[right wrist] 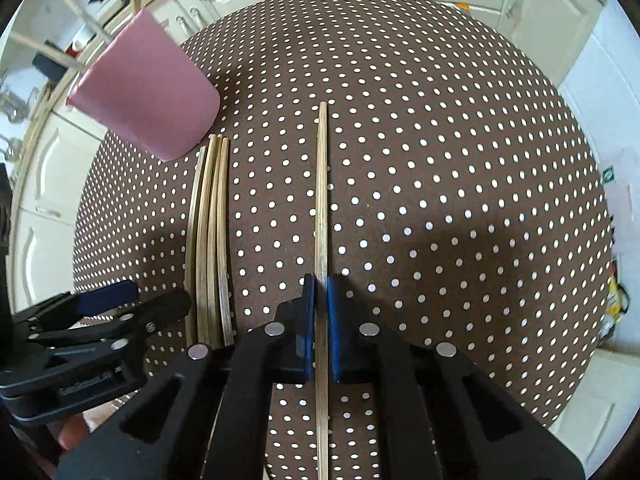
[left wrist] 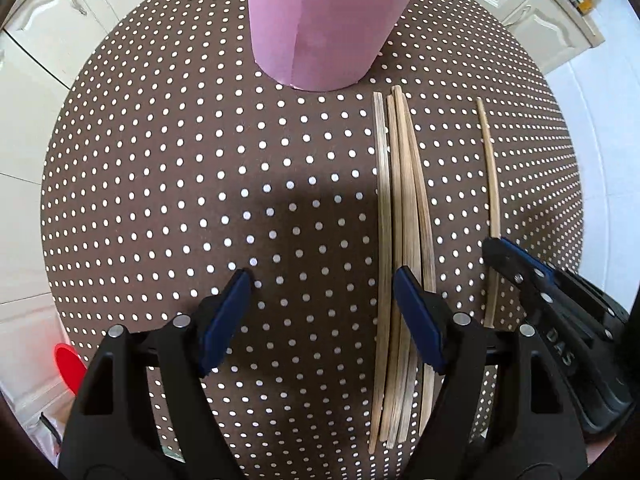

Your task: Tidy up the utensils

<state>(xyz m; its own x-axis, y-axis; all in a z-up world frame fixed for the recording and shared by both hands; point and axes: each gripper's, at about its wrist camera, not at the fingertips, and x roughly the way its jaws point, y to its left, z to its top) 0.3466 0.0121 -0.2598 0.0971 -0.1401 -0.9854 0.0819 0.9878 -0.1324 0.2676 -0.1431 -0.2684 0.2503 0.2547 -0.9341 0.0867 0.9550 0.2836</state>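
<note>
Single chopstick clamped in your right tongs, lying on the dotted desk.
Chopstick bundle lies just left of it, near the pink cup. Your left tongs stand apart, empty, beside the bundle.

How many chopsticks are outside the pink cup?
5 that I can see: a bundle of four beside the pink cup, and a single chopstick apart from it, clamped in the right gripper. The bundle overlaps, so another may be hidden.
</note>
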